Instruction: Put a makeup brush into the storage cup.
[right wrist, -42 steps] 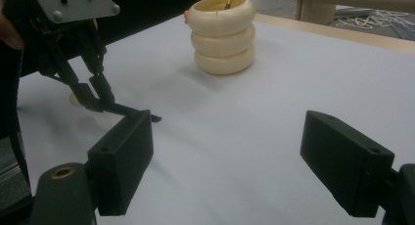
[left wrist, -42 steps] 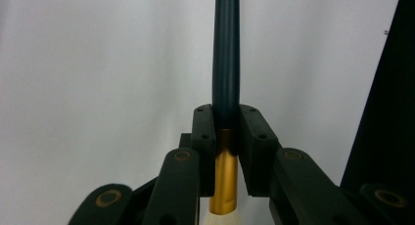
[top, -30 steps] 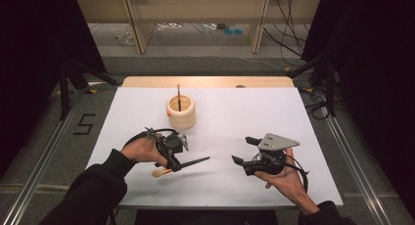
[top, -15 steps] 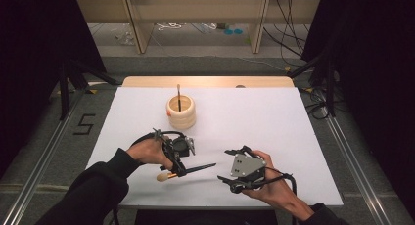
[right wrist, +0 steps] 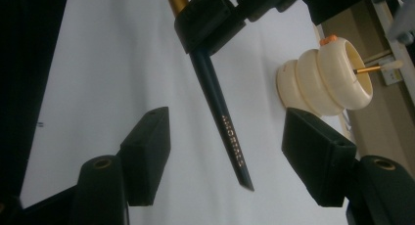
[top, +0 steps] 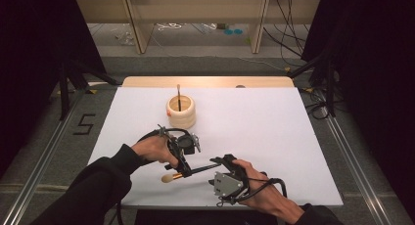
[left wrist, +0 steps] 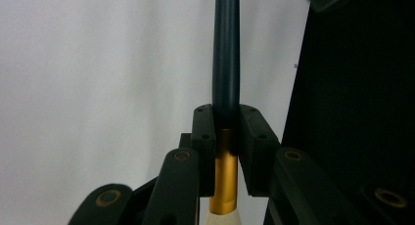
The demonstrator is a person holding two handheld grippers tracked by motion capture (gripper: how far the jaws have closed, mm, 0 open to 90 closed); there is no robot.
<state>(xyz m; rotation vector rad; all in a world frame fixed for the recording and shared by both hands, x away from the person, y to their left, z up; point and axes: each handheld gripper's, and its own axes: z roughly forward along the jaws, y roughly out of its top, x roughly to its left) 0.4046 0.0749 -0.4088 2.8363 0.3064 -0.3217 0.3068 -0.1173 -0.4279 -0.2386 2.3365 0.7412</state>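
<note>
White tabletop (top: pixel 274 132) across frame centre, wooden strip (top: pixel 208 81) along far edge. Cream ribbed holder (top: pixel 181 112) upper centre-left of tabletop, thin brush (top: pixel 179 95) upright inside. Wooden shelf legs (top: pixel 135 24) at top. Cables (top: pixel 288 19) top right on floor. Marking "5" (top: pixel 84 124) on floor, left.

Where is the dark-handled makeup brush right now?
In the high view, the brush sits near the table's front edge, clamped in the left gripper, its handle tip between the right gripper's open jaws.
</note>
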